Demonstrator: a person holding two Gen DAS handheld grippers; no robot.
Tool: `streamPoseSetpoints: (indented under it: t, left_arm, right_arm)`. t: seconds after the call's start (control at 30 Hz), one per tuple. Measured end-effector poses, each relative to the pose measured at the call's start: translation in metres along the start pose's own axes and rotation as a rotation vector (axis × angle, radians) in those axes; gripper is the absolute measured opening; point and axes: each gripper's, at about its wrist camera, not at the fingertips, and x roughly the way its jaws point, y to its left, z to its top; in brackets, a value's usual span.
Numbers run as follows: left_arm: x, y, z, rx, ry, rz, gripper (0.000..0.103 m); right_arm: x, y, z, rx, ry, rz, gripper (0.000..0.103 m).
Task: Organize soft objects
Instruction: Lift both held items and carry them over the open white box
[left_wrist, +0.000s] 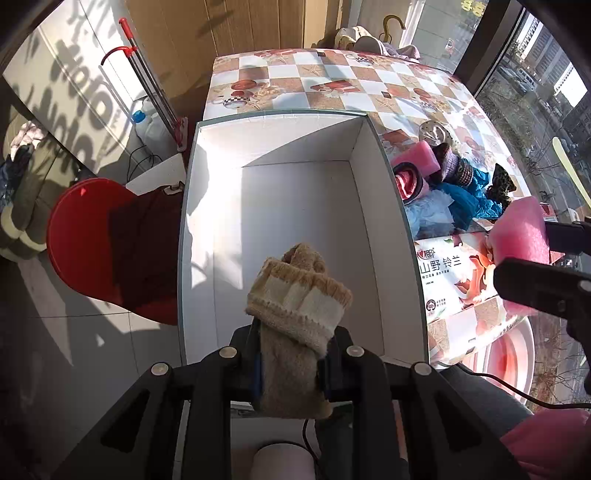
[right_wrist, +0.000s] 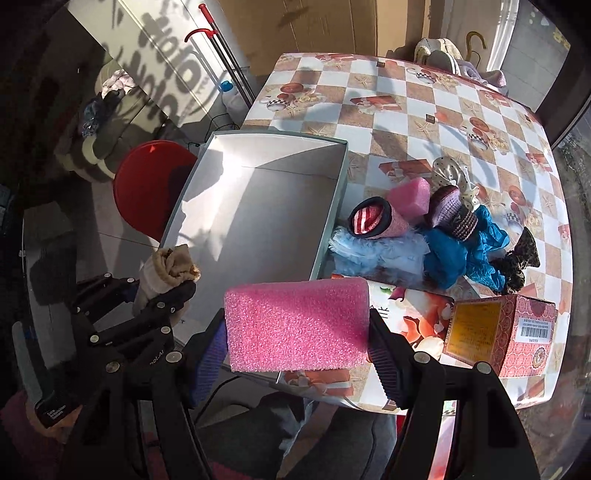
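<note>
Gripping a rolled beige sock, the left tongs are clamped on it from both sides and held above the near end of the white box, whose inside is bare. The sock stands up out of the fingers, its folded cuff uppermost. The right tongs are closed on a pink foam block, which lies crosswise between the fingers over the near edge of the desk, just in front of the box's near right corner.

The left wrist view looks straight down into the box and catches the right tongs only at its right border, with the foam block sticking out of them. The right wrist view shows the left tongs from the side, with the sock beside the box's near left corner. It also shows more of the pile of soft things to the right of the box: a second pink foam piece, a rolled red-striped sock, a pale blue fluffy cloth, a crumpled blue cloth, a purple knitted roll and a leopard-print scrap. A tissue pack and a red patterned carton sit at the near right corner of the desk.

The desk wears a checked cloth printed with cups and starfish, in strong sunlight. A red stool stands off the left edge on the grey tiled floor. A mop leans against the wall beyond it.
</note>
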Motion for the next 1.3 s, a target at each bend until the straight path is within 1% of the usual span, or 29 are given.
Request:
streamPoseSetpoints:
  t: [0.17, 0.27, 0.5, 0.63, 1.3]
  left_arm:
    - [0.007, 0.011, -0.006, -0.044, 0.032, 0.0, 0.025]
    - [0.01, 0.014, -0.008, -0.053, 0.043, 0.002, 0.025]
    - [0.014, 0.016, -0.011, -0.069, 0.064, 0.017, 0.025]
    - [0.017, 0.018, -0.015, -0.074, 0.08, 0.017, 0.025]
    - [0.018, 0.015, -0.019, -0.058, 0.092, 0.02, 0.025]
  right_arm:
    - [0.009, 0.016, 0.003, -0.06, 0.025, 0.006, 0.072]
    - [0.013, 0.023, 0.005, -0.088, 0.036, 0.015, 0.072]
    - [0.023, 0.034, 0.013, -0.112, 0.058, 0.033, 0.072]
    - [0.026, 0.041, 0.011, -0.132, 0.069, 0.036, 0.072]
    - [0.032, 0.036, 0.004, -0.094, 0.092, 0.058, 0.072]
